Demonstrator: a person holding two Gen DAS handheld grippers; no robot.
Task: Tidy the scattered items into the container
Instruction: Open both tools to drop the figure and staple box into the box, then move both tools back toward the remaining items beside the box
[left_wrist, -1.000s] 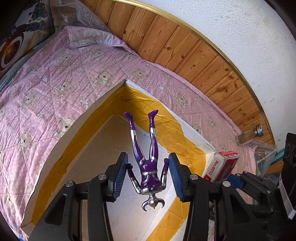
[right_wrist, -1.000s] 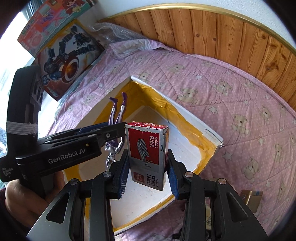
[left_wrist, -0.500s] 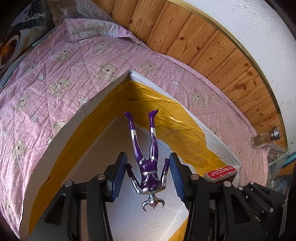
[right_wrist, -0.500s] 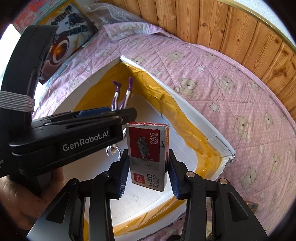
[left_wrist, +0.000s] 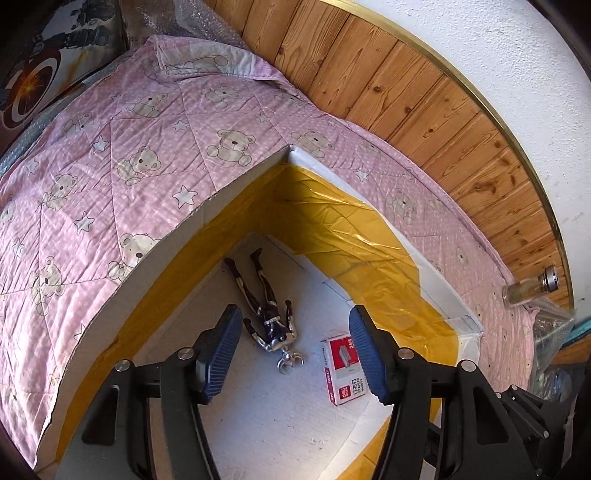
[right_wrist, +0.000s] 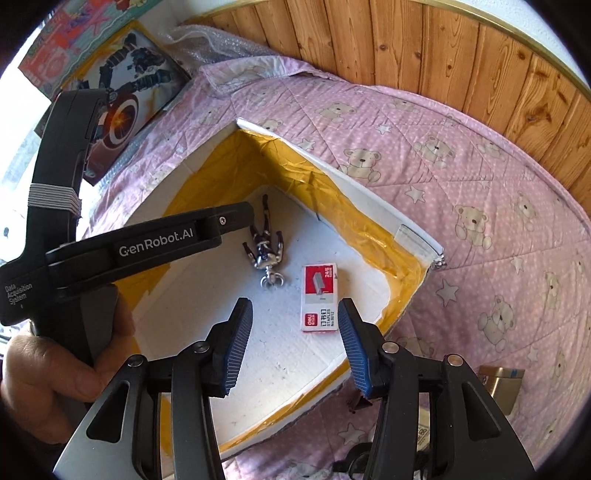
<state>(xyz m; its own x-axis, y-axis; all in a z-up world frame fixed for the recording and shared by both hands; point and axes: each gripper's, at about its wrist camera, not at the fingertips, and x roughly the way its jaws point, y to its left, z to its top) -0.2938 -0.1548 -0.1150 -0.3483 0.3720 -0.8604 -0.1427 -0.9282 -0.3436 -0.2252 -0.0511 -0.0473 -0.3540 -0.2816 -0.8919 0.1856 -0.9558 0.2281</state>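
On the white floor of the yellow-taped foam box (left_wrist: 236, 184), purple-and-silver toy figure (left_wrist: 271, 317) lies beside red-and-white staples carton (right_wrist: 319, 297); left gripper (left_wrist: 295, 350) and right gripper (right_wrist: 293, 345) jaws apart, empty.

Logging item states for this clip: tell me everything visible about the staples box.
The staples box is a small flat cardboard carton, red at one end with a stapler picture and "24/6", white at the other with a red logo and "STAPLES No.0012". It looks closed and undamaged. It lies flat on the white floor of the yellow-taped container, beside the toy figure without touching it. Neither claw touches it; the right claw hovers open above it.
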